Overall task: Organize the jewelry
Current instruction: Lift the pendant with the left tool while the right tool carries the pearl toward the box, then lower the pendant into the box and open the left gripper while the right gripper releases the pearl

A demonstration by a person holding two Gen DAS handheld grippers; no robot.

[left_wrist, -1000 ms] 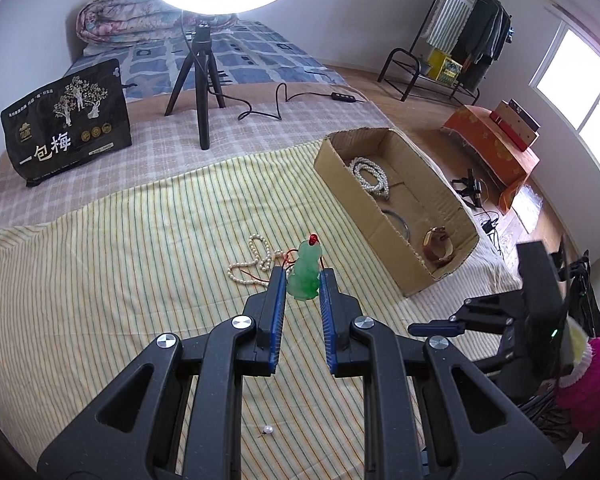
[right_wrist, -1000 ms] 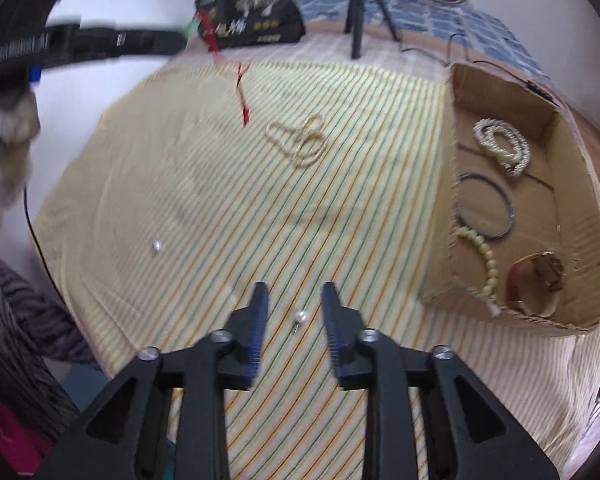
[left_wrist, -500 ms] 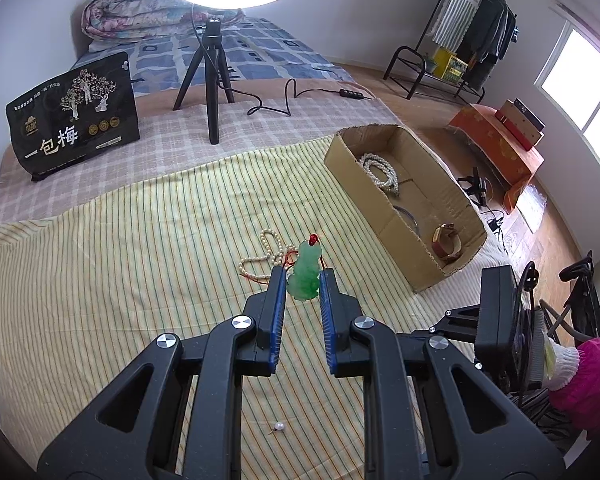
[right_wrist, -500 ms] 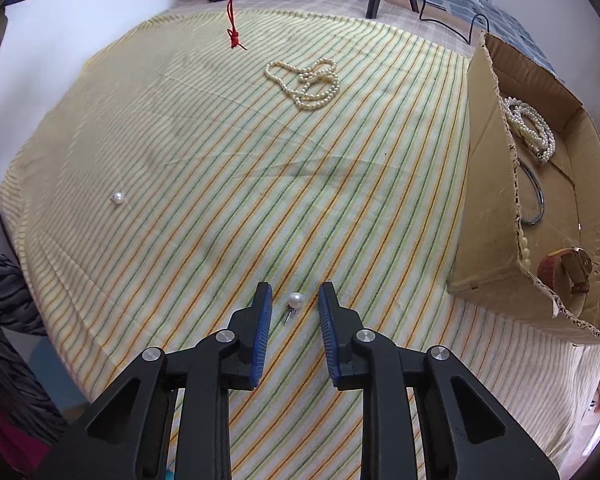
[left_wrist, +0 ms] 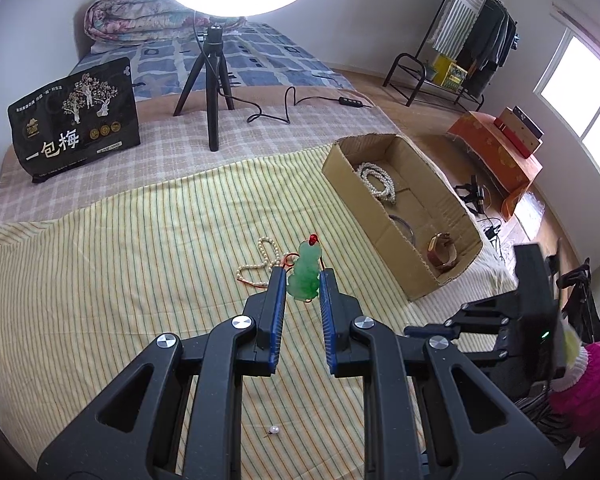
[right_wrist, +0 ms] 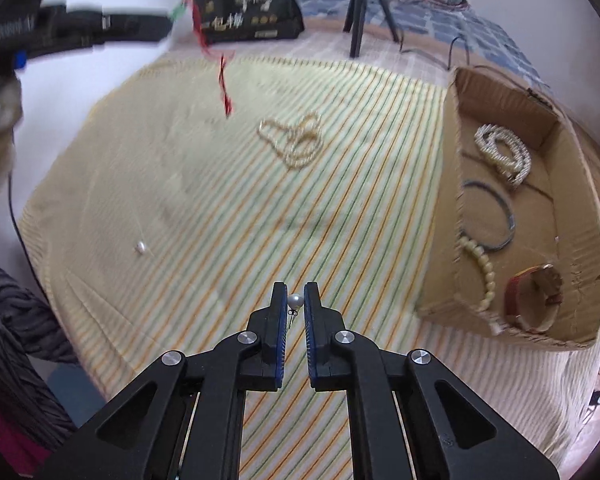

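My left gripper (left_wrist: 302,280) is shut on a green jade pendant (left_wrist: 306,273) with a red cord and holds it above the striped cloth. My right gripper (right_wrist: 295,298) is shut on a pearl earring (right_wrist: 295,301), lifted off the cloth. A loose pearl necklace (right_wrist: 294,142) lies mid-cloth; it also shows in the left wrist view (left_wrist: 258,262). A second pearl earring (right_wrist: 141,246) lies at the left, seen in the left wrist view (left_wrist: 274,429) too. The cardboard box (right_wrist: 448,168) at the right holds pearls, a bangle, beads and a watch.
A ring-light tripod (left_wrist: 212,80) and a black snack bag (left_wrist: 74,120) stand behind the cloth. The pendant's red cord (right_wrist: 222,80) dangles over the cloth's far left. The bed edge drops off at the left and front. A clothes rack (left_wrist: 460,60) stands far right.
My right gripper has shut on the pearl earring and lifted it. My left gripper keeps the pendant and has drifted a little.
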